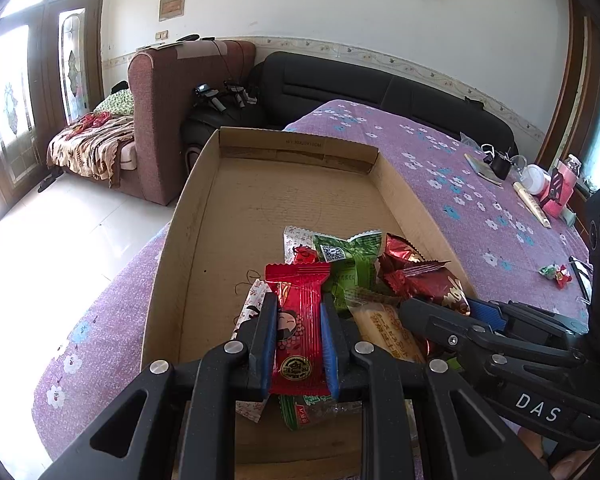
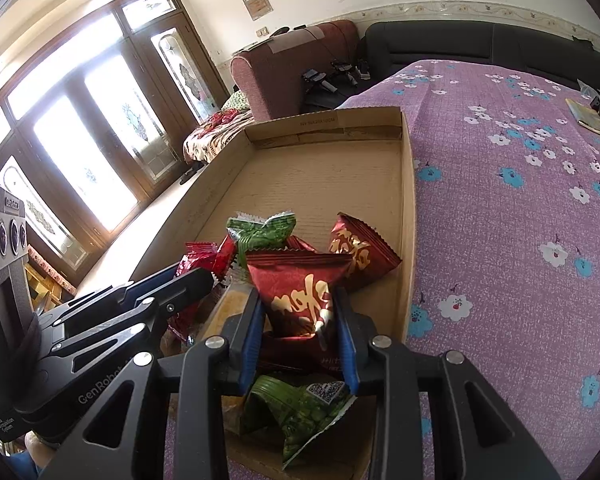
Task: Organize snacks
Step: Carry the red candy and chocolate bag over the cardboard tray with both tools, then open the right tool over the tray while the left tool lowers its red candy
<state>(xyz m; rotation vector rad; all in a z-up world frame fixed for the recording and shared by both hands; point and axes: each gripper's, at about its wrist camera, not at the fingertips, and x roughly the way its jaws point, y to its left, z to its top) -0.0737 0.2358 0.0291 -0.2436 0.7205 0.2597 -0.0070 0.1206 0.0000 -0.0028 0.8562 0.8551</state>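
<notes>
A shallow cardboard tray (image 1: 188, 216) (image 2: 408, 184) lies on the purple flowered cloth, with a heap of wrapped snacks at its near end. My left gripper (image 1: 294, 312) is shut on a bright red candy-bar packet (image 1: 298, 320) with a cartoon face, held over the heap. My right gripper (image 2: 300, 312) is shut on a dark red foil packet (image 2: 300, 292) with gold lettering, also over the tray's near end. Green packets (image 1: 348, 264) (image 2: 260, 232), another dark red packet (image 2: 358, 252) and a yellow cake packet (image 1: 384, 328) lie beneath and beside them. The right gripper (image 1: 432, 308) shows at the left view's lower right.
The tray's far half (image 1: 292, 196) holds nothing. Two small loose sweets (image 1: 556, 274) lie on the cloth (image 2: 520, 200) at right. Bottles, a book and small items (image 1: 536, 180) crowd the table's far right corner. A black sofa (image 1: 340, 84) and a red armchair (image 1: 160, 120) stand behind.
</notes>
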